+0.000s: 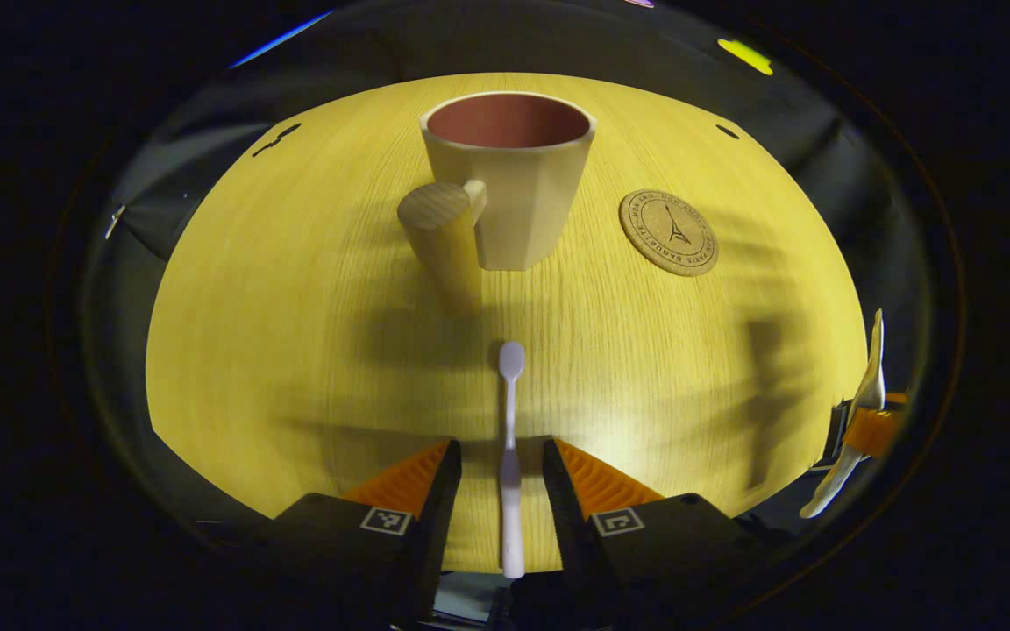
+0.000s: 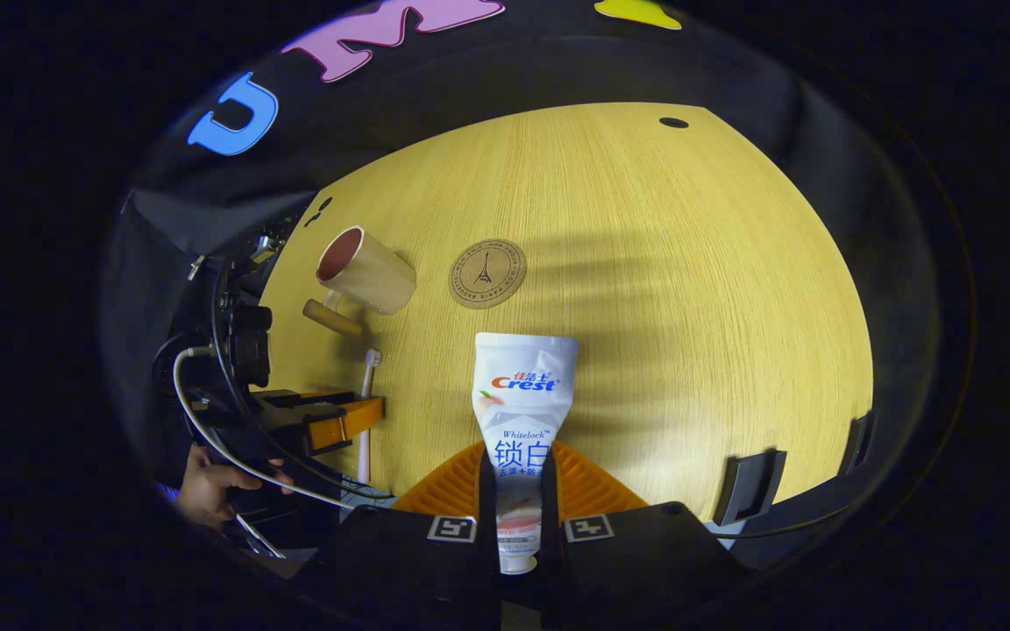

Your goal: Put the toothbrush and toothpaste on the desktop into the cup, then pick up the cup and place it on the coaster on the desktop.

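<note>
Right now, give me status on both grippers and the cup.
Left gripper open around toothbrush. Right gripper shut on toothpaste. Cup upright, empty, beside coaster. Nothing blocking.

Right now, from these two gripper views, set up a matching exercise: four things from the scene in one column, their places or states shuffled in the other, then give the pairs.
Things:
1. toothbrush
2. toothpaste
3. cup
4. coaster

Places or states:
A. lies flat and bare on the desktop, beside the cup
B. lies between the left gripper fingers, head pointing toward the cup
C. stands upright and empty, handle toward the left gripper
D. clamped between the right gripper fingers, cap end nearest the camera

Pairs: 1-B, 2-D, 3-C, 4-A
</note>
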A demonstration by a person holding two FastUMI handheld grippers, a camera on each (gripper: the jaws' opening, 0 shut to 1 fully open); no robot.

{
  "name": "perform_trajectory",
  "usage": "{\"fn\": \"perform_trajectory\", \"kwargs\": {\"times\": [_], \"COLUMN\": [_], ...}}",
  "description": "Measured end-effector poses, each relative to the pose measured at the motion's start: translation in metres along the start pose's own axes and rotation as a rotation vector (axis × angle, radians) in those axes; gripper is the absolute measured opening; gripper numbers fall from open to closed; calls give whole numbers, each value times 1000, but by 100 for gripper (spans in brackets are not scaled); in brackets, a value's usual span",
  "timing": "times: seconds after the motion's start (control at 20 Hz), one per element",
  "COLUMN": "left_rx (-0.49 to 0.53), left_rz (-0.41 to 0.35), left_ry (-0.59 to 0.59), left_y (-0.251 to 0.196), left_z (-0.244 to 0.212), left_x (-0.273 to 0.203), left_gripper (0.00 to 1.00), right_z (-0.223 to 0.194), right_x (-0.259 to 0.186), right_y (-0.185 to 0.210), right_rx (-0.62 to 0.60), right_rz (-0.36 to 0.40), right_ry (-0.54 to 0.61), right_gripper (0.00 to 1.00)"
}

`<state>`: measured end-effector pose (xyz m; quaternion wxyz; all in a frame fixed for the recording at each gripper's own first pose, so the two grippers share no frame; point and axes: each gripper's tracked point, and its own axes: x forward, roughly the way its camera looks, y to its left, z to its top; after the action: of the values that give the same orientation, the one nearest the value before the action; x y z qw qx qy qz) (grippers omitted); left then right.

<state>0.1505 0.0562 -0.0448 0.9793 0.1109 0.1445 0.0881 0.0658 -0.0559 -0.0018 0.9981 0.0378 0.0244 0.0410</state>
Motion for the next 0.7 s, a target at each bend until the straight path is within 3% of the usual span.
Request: {"fn": "perform_trajectory", "kwargs": {"times": [0.25, 0.3, 0.4, 0.6, 0.7], "left_rx": [22, 34, 42, 109, 74], "left_rz": [-5, -3, -9, -1, -6], "left_ry": [57, 60, 48, 6, -8], "left_y": [0, 0, -5, -16, -16], "left_z": [-1, -2, -1, 2, 5], "left_x": [0, -1, -2, -1, -2], "left_gripper": [58, 63, 55, 14, 8], "right_z": [12, 15, 20, 34, 37], "right_x": [7, 9, 11, 21, 23], "right_y": [-1, -2, -5, -15, -16], "right_rx": [28, 31, 39, 11, 1], "right_rz": [26, 31, 44, 80, 108], "right_ry": [-13, -14, -12, 7, 17], "right_gripper": [21, 21, 22, 22, 22]}}
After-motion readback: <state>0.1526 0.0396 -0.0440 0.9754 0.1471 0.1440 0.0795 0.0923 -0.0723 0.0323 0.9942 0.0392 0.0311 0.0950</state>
